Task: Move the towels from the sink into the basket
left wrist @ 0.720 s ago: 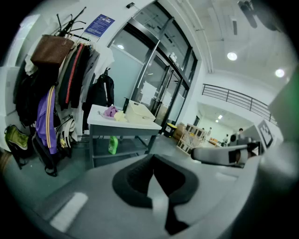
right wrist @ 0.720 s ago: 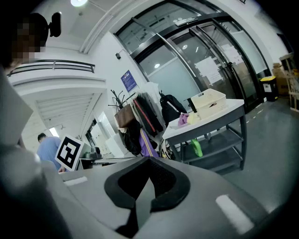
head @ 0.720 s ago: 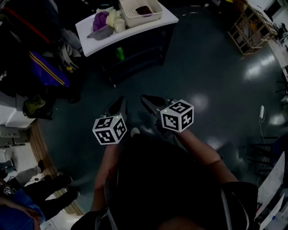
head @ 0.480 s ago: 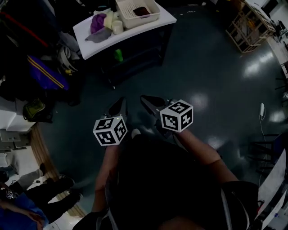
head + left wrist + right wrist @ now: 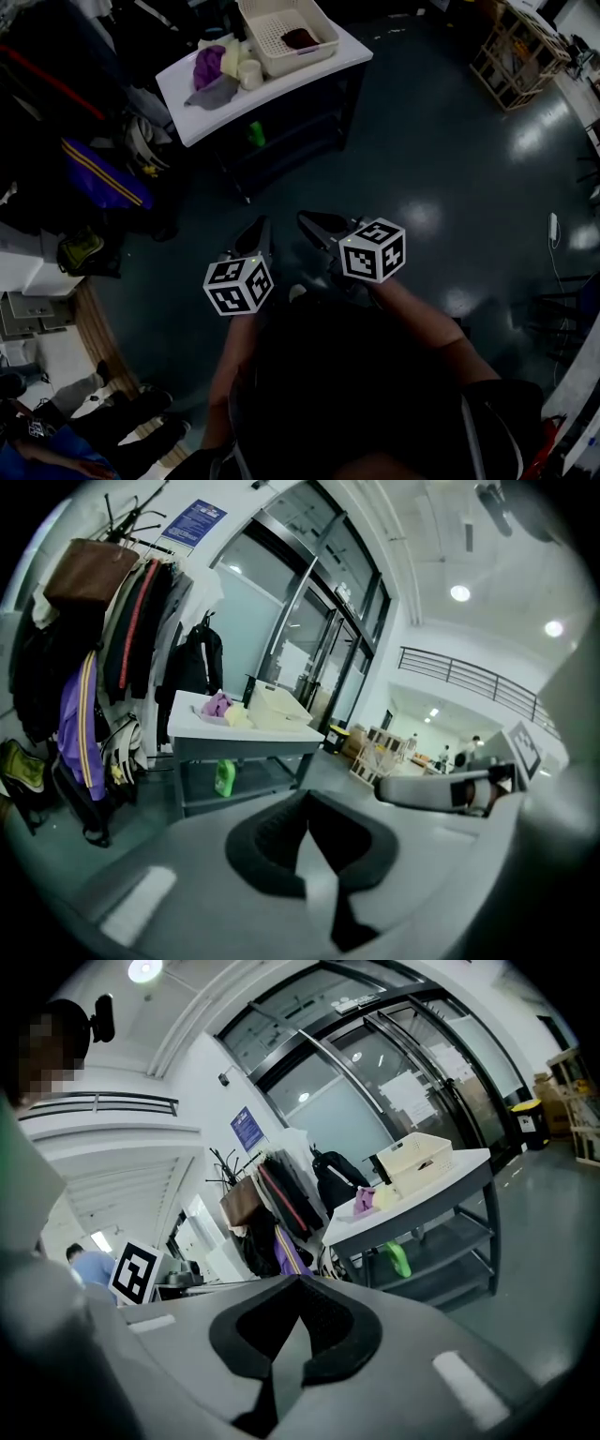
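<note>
Left gripper [image 5: 261, 230] is pinched fully together with nothing between its jaws, held low in front of the person over the dark floor [image 5: 441, 141]; just beside it, the right gripper [image 5: 314, 223] is likewise closed and empty, its pads meeting at the tips in its own view; both point toward the white table [image 5: 281, 89], which stands well apart from them.

On the table, from the left: a purple towel [image 5: 208, 64] lies bunched near the far edge; a grey towel [image 5: 216, 93] lies in front of it, touching it; a pale cream towel [image 5: 247, 71] sits between these two and the basket [image 5: 267, 26]; whether a sink is set into the top beneath them cannot be told from here; they look as if they rest on the table surface. The basket stands at the table's right half, and one dark red towel [image 5: 300, 38] lies inside it; a green bottle [image 5: 256, 134] stands on the shelf below.

As a judgement, the task is partly done: one towel is in the basket, three are left outside it; neither gripper carries anything, and neither is within reach of the pile; what remains is to close on the table, take each of the three towels in turn, and drop it into the basket.
</note>
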